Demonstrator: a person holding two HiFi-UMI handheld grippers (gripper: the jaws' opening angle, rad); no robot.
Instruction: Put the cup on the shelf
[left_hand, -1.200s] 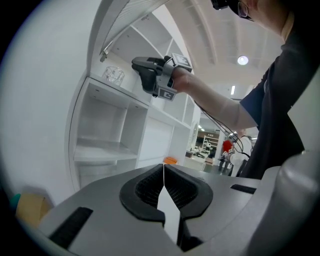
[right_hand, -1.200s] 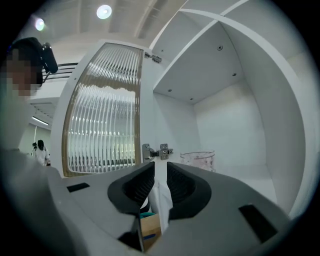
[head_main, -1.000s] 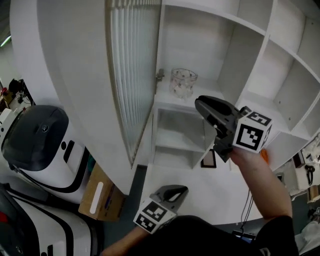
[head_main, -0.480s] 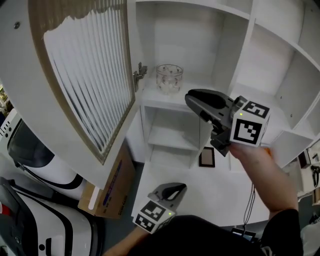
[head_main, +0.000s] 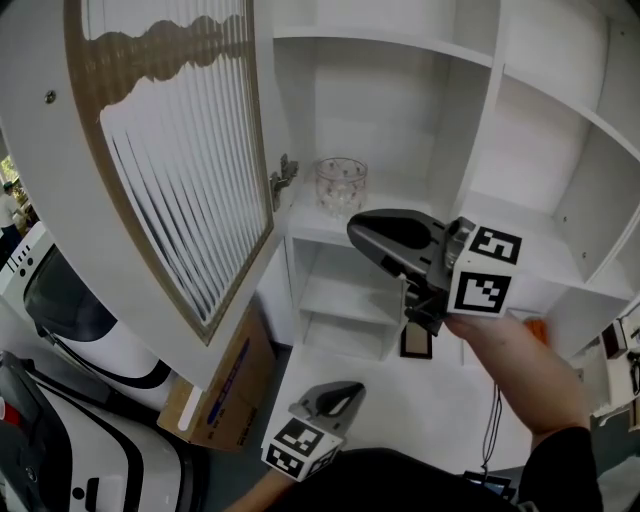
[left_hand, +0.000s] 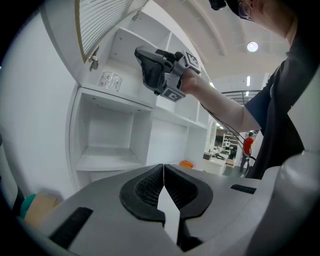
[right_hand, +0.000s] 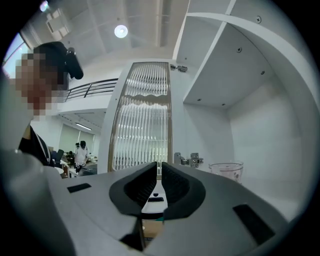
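Head cam looks steeply down; all 3 views share shelf w/ cup.

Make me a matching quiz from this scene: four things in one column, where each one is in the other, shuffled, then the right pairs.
Things:
1. clear glass cup
2. ribbed glass cabinet door with a wooden frame
3. brown cardboard box
4. right tongs

Places:
A. swung open at the left
B. standing on a white shelf
C. down low, under the open door
D. held up in mid-air

Pairs: 1-B, 2-A, 3-C, 4-D
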